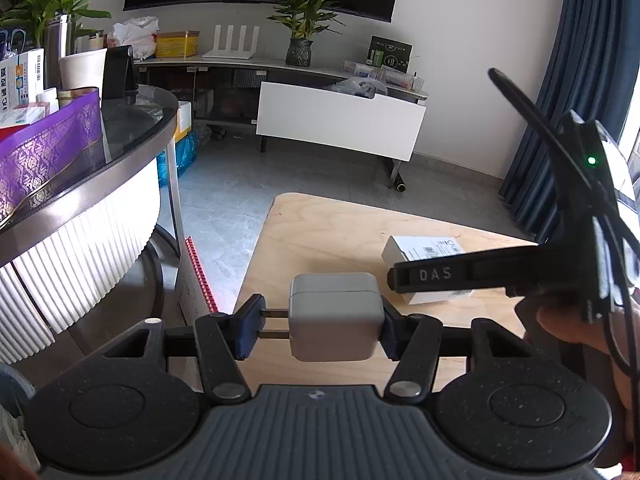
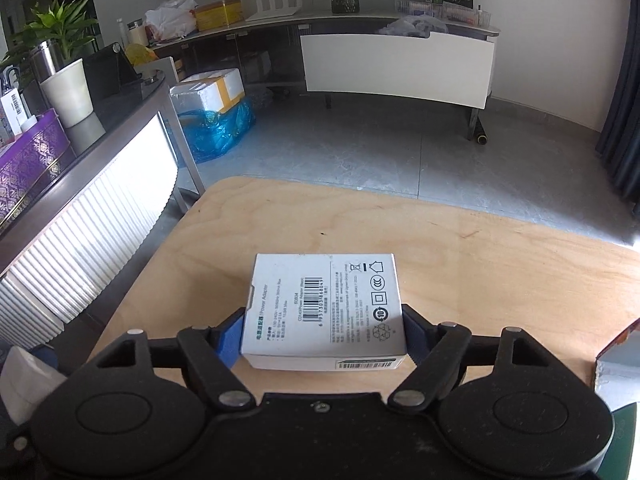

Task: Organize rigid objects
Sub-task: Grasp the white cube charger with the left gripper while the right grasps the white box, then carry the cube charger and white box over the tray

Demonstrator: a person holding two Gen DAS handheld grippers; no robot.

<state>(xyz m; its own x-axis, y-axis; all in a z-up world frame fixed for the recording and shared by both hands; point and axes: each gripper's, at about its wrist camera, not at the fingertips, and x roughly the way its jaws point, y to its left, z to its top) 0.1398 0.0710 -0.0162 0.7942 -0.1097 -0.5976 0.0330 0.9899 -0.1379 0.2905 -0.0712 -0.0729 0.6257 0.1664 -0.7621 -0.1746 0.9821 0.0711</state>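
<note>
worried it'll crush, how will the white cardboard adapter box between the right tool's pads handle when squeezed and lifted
The white cardboard power-adapter box looks thin-walled, so it probably dents under a hard squeeze. Lying flat on the pale wooden table, it should not roll or tip. Its smooth printed sides may slip against the blue pads.

The box lay flat on the wooden table, between the fingers of the right gripper. Left of it, the left gripper held the adapter above the table's near edge, prongs pointing left.
</note>
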